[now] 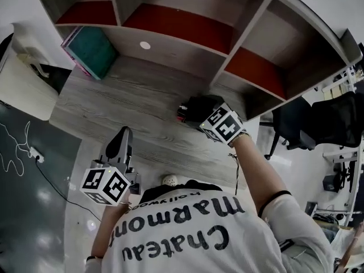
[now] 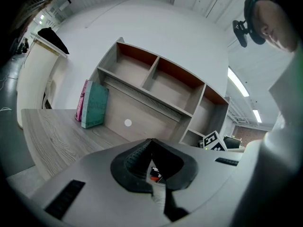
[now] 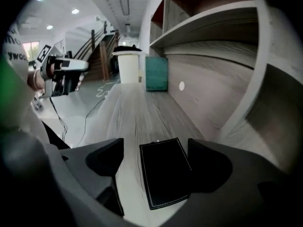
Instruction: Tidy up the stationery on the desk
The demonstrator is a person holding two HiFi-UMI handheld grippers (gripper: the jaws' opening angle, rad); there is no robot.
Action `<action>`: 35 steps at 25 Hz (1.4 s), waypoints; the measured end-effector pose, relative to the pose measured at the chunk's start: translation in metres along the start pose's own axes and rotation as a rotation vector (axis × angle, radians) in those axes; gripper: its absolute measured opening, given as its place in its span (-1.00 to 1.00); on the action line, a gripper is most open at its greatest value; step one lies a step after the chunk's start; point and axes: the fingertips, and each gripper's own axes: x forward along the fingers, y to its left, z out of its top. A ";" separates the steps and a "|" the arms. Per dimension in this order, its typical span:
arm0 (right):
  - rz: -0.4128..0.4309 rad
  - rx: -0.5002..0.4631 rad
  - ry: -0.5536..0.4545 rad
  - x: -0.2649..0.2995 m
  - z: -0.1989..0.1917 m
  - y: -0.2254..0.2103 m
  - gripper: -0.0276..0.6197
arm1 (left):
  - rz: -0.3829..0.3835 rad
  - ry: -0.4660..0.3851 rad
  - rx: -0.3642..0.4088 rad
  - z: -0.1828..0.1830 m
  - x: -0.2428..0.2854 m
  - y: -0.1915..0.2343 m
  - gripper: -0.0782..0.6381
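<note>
Right gripper view: case [image 3: 165, 174] between claw [image 3: 155, 148]

The person's white shirt [image 1: 193, 232] carries large black lettering, upside down in the head view: "Chateau" nearest, then "Marmon" with its end lost in a fold, and a smaller "hollywood" by the collar. A scrap of that small word, "ywoo", shows at the left edge of the right gripper view. The left cube [image 1: 106, 185] and right cube [image 1: 223, 124] bear black-and-white square code patterns.

Grey wood-grain desk [image 1: 131, 101], teal books [image 1: 91, 51] standing, black stitched case [image 3: 165, 174] flat
</note>
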 end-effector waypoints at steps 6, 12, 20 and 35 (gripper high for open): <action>0.089 -0.136 0.178 0.021 -0.017 -0.001 0.38 | 0.033 0.012 -0.023 -0.009 -0.007 0.012 -0.74; 0.137 -0.210 0.275 0.042 -0.021 -0.008 0.41 | 0.064 0.018 -0.040 -0.015 -0.009 0.022 -0.74; 0.219 -0.193 0.347 0.057 -0.023 -0.004 0.42 | 0.090 0.022 -0.056 -0.019 -0.008 0.031 -0.74; 0.145 -0.170 0.534 0.073 -0.040 -0.006 0.45 | 0.103 0.032 -0.073 -0.021 -0.001 0.038 -0.74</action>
